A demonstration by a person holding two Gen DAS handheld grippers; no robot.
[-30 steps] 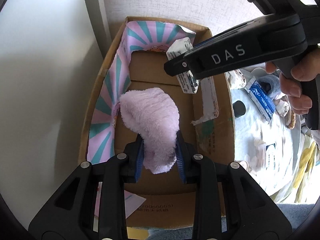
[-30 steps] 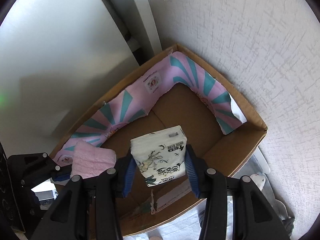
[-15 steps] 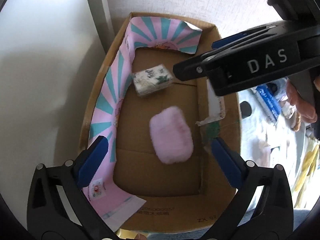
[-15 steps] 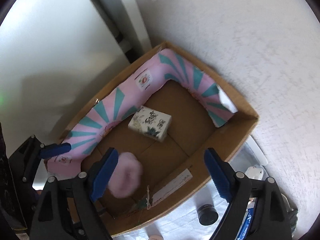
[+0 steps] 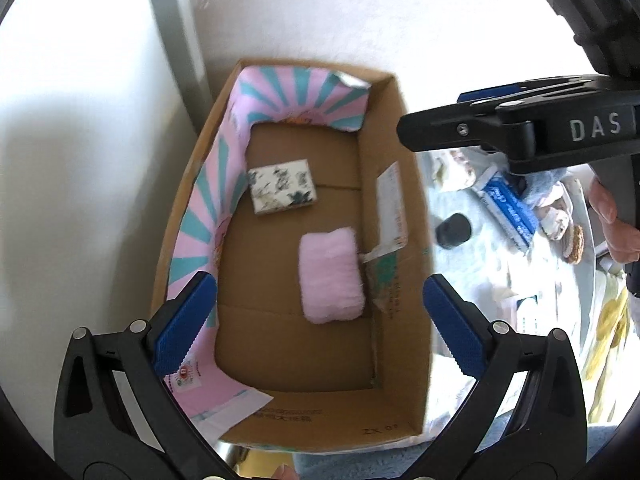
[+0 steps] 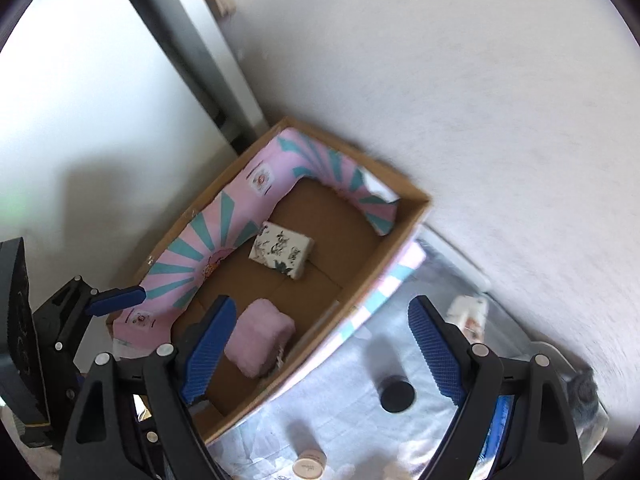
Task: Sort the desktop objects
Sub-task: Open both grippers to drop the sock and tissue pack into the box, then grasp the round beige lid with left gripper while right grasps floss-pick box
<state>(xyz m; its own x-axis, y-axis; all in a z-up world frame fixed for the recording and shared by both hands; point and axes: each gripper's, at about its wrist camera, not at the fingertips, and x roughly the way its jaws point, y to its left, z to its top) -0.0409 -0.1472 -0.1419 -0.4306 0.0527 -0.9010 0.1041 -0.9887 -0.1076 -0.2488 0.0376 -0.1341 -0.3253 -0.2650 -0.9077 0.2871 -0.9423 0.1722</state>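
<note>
Left wrist view looks down into a cardboard box (image 5: 400, 184). On its floor lie a pink pouch (image 5: 331, 275), near and to the right, and a floral packet (image 5: 282, 186), farther and left, apart from each other. The left gripper (image 5: 318, 320) hovers above the box, fingers spread and empty. The right gripper (image 6: 320, 346) is likewise spread wide and empty, over the box's right wall. Both items look delivered, so this drop seems finished. Right of the box, a black cap (image 6: 397, 394) and blue tube (image 5: 507, 207) wait; the next move calls for reaching to one.
</note>
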